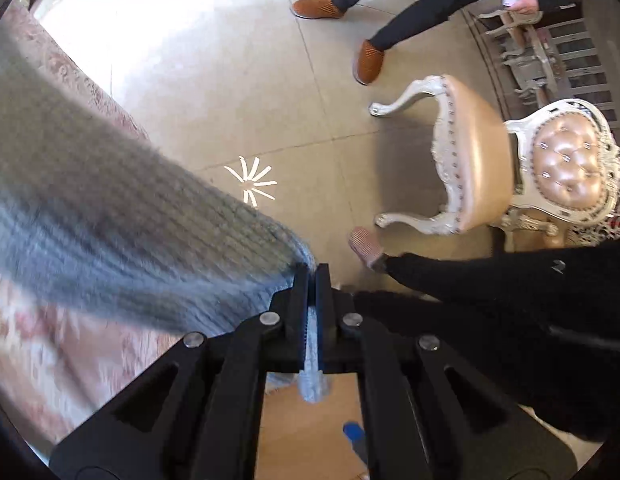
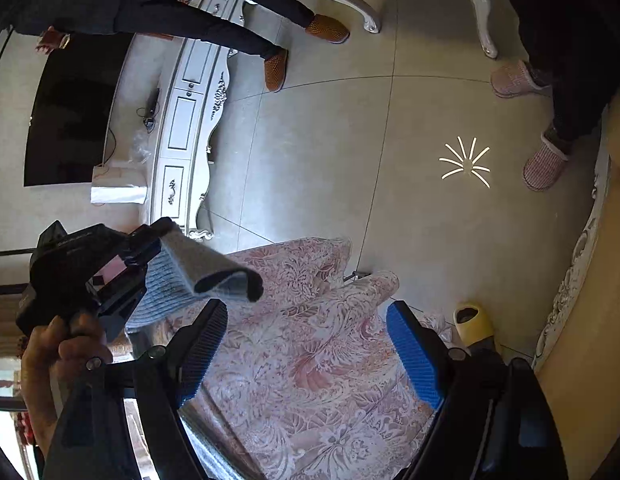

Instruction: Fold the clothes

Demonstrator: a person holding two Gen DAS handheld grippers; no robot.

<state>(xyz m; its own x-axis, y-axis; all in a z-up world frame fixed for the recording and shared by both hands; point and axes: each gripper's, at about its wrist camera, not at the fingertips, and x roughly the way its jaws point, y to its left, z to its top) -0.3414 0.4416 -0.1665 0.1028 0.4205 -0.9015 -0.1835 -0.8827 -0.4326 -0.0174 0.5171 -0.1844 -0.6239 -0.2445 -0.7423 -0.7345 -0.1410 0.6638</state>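
Note:
A grey-blue ribbed knit sweater [image 1: 110, 216] stretches from the left of the left wrist view to my left gripper [image 1: 312, 270], which is shut on its edge; knit fabric shows between the pads. In the right wrist view the left gripper [image 2: 150, 248] is at the left, held in a hand, with a sweater cuff [image 2: 214, 272] hanging from it. My right gripper [image 2: 306, 320] is open and empty, its blue pads [image 2: 413, 356] wide apart above the pink floral bedspread [image 2: 310, 360].
An ornate cream chair [image 1: 477, 160] stands on the tiled floor to the right. A person in orange shoes [image 1: 365, 60] stands beyond. A white cabinet [image 2: 190, 128] and dark TV [image 2: 70, 120] line the wall. A yellow slipper [image 2: 471, 320] lies by the bed.

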